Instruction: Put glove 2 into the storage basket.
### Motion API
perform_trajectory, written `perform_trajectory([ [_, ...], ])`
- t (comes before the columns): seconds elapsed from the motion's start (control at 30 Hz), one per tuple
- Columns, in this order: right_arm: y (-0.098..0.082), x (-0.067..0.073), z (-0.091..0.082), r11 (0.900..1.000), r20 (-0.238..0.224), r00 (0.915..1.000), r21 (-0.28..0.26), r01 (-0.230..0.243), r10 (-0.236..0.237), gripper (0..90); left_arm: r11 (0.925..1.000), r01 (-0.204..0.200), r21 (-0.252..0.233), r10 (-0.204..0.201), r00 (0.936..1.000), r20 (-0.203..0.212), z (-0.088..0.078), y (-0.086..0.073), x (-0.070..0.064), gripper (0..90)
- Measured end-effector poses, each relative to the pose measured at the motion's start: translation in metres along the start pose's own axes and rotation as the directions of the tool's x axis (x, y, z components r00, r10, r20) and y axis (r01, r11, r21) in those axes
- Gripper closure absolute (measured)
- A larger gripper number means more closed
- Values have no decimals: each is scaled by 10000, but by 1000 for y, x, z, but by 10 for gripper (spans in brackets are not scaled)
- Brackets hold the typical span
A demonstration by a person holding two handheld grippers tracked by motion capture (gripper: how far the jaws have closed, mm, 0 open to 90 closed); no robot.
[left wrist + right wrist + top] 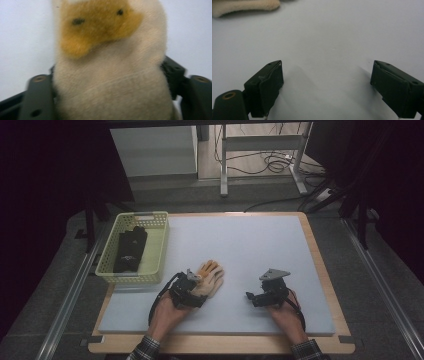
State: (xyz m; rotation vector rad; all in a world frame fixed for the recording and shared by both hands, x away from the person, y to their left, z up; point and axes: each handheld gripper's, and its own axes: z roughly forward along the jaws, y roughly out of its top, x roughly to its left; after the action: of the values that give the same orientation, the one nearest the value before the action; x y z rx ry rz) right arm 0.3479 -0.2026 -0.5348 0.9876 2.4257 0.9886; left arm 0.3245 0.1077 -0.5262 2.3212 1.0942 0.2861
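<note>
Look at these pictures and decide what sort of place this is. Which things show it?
Probably a lab or workshop set up for recording handling tasks. A table with a white mat stands among dark curtains, loose cables lie on the floor behind, and a person works a glove with hand-held grippers.

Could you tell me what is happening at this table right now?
A person works two hand-held grippers over a white mat. The left gripper is closed on the cuff of a cream and tan glove, which lies flat on the mat. The right gripper rests open, holding nothing. A yellow basket at the left holds dark gloves.
</note>
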Motion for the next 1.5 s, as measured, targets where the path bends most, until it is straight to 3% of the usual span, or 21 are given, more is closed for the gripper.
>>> perform_trajectory([
  [0.1,0,0,0,10000,2,10000,3,1,-1,107,9999,-81,-81,82,9999,98,-1,2,3,507],
  [0.33,0,0,0,10000,3,10000,5,1,-1,108,9995,-260,-181,264,9995,189,-2,2,2,665],
  [0.4,0,0,0,10000,4,10000,5,-1,1,108,9996,-82,-288,94,9991,408,-3,3,5,677],
  [0.53,0,0,0,10000,4,10000,-1,4,-4,108,9994,-31,-346,46,9990,449,-6,6,7,684],
  [0.8,0,0,0,10000,7,10000,-1,8,-8,108,9979,-102,-634,113,9998,171,-26,23,14,681],
  [0.9,0,0,0,10000,16,10000,-2,-5,5,108,9971,60,-758,-52,9999,109,-33,30,21,681],
  [1.27,0,0,0,10000,8,10000,-4,9,-9,108,9912,341,-1279,-424,9972,-622,-75,57,51,678],
  [1.5,0,0,0,10000,5,10000,-10,27,-27,108,9847,821,-1534,-1041,9845,-1411,-108,68,84,677],
])
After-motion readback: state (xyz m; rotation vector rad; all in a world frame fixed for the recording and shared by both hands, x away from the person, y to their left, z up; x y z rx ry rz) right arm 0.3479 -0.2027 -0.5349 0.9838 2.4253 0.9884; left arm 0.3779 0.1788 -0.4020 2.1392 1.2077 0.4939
